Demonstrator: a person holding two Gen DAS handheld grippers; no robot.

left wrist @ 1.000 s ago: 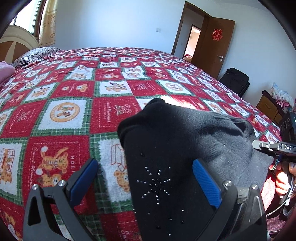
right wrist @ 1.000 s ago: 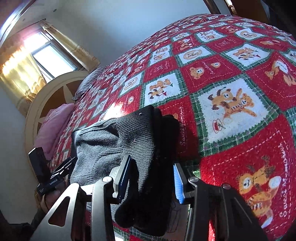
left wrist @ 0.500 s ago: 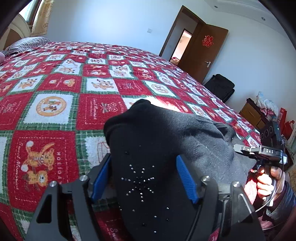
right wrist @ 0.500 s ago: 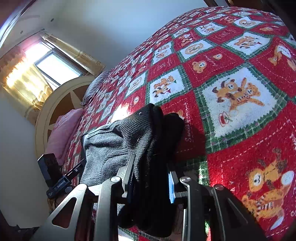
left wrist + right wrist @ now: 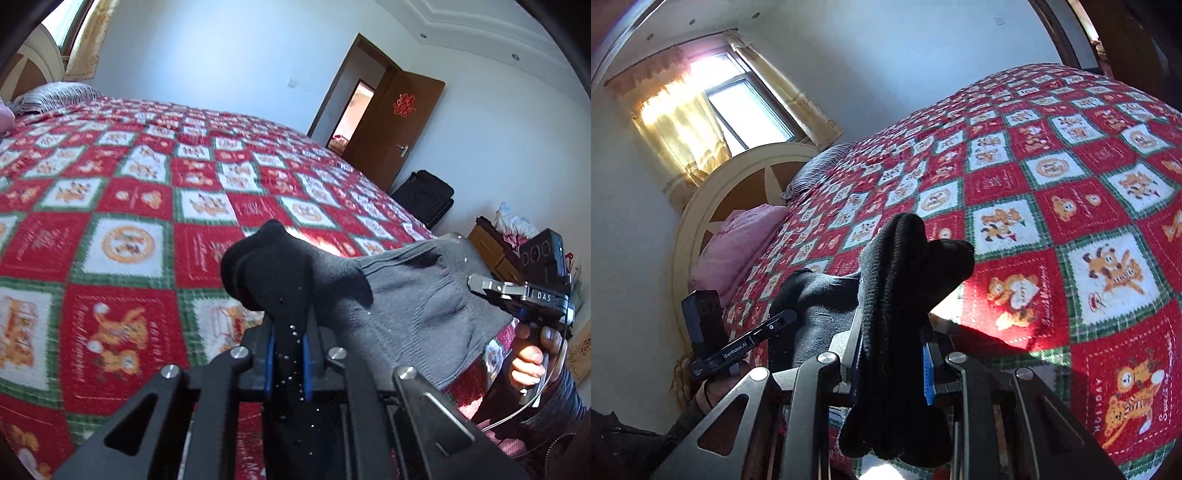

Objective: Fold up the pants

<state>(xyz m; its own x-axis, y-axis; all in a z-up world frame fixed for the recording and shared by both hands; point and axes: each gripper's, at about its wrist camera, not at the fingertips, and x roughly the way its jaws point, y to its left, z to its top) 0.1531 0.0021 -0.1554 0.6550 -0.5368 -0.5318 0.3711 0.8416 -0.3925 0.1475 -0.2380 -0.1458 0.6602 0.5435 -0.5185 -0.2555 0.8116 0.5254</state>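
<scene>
Both your left gripper (image 5: 288, 349) and right gripper (image 5: 892, 354) have just clamped from spread onto bunched corners of the black pants (image 5: 417, 306), now held slung between them above the patchwork quilt (image 5: 122, 236), ready to carry over.

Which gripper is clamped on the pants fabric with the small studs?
The left gripper: the pants pinched there show tiny studs; the right gripper grips plain black knit.
</scene>
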